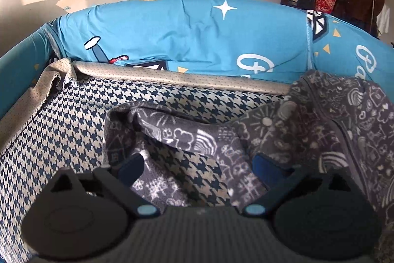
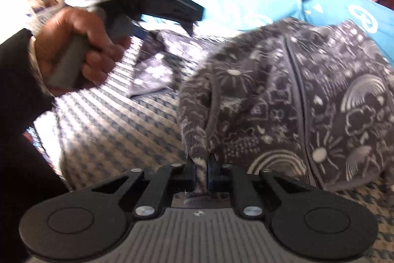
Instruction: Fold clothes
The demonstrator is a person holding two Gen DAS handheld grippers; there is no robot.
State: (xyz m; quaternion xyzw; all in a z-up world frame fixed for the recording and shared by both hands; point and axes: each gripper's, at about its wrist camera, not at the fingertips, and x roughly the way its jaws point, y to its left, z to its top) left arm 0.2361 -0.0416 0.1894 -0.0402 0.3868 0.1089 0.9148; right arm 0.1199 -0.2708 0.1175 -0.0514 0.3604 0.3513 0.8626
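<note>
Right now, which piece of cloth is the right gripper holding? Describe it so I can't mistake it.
Start from the bed's houndstooth cover, blue and beige, with the bright blue pillow along its far side. On the cover lies the grey garment, and the right gripper is shut on a bunched edge of it. White doodles of rainbows, clouds and suns set it apart.

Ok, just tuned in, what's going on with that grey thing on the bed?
A person is folding a grey fleece garment with white doodle print on a navy-and-beige houndstooth cover. The right tongs are shut on a bunched edge of it. The left tongs are open over another part of the garment, gripping nothing. It is crumpled, not yet folded.
</note>
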